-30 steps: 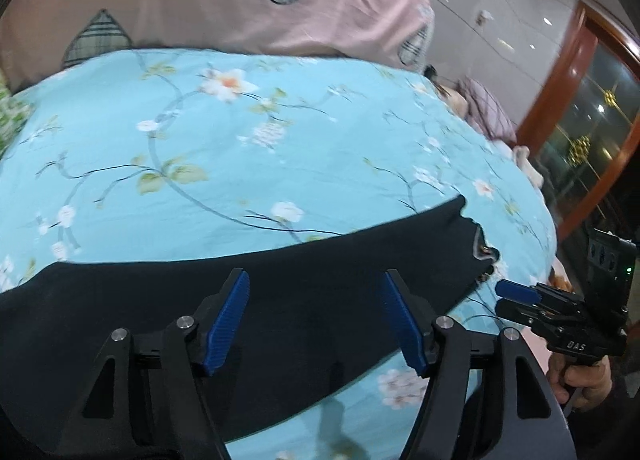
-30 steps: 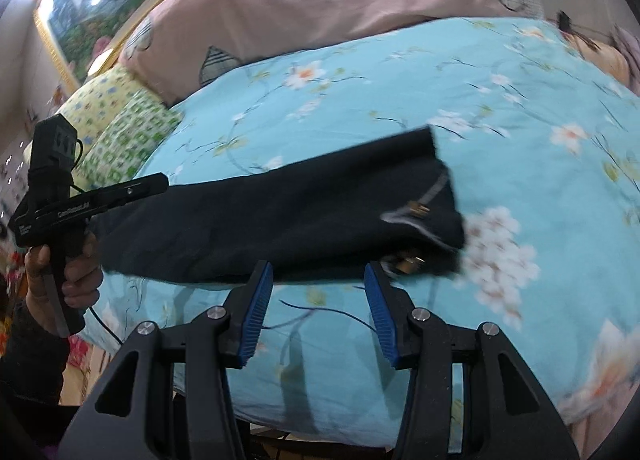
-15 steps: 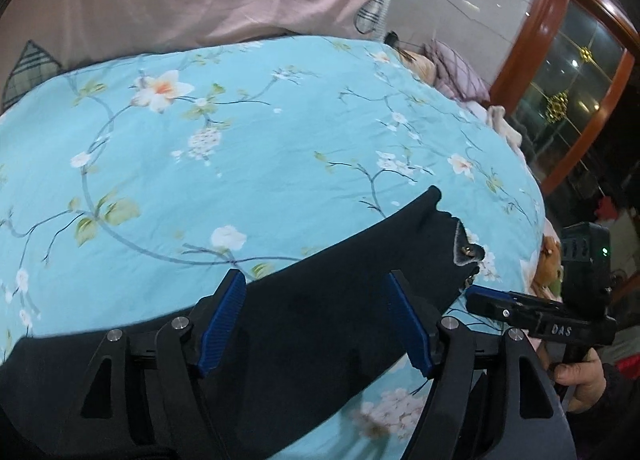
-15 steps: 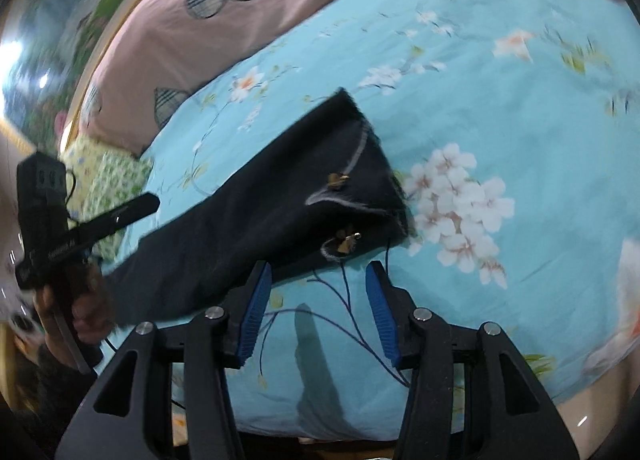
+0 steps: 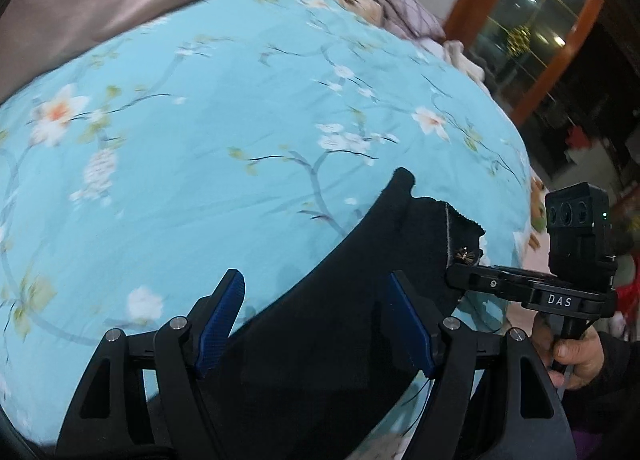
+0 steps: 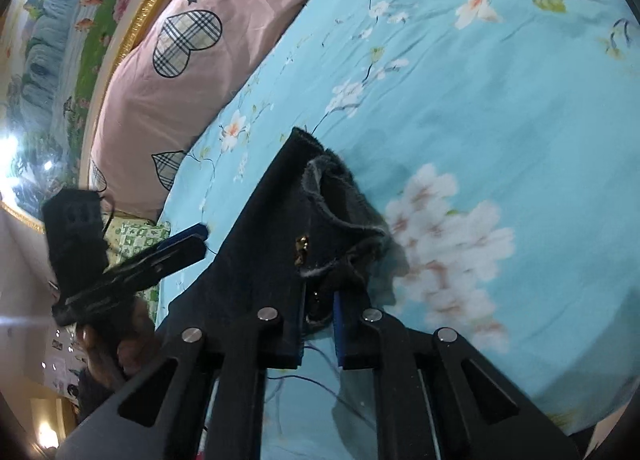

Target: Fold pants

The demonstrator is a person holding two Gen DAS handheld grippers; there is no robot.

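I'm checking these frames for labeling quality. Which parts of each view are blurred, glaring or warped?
Left wrist view: the floral sheet smears with motion at left, while the tongs stay sharp. Right wrist view: a bright flare burns at the left edge, the big flower print is soft, and fisheye bends the gold frame.

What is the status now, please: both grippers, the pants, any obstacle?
Right gripper shut on pants at the hem corner. Left gripper open over the pants, not gripping. Pants lie flat on the blue floral sheet. No obstacle seen.
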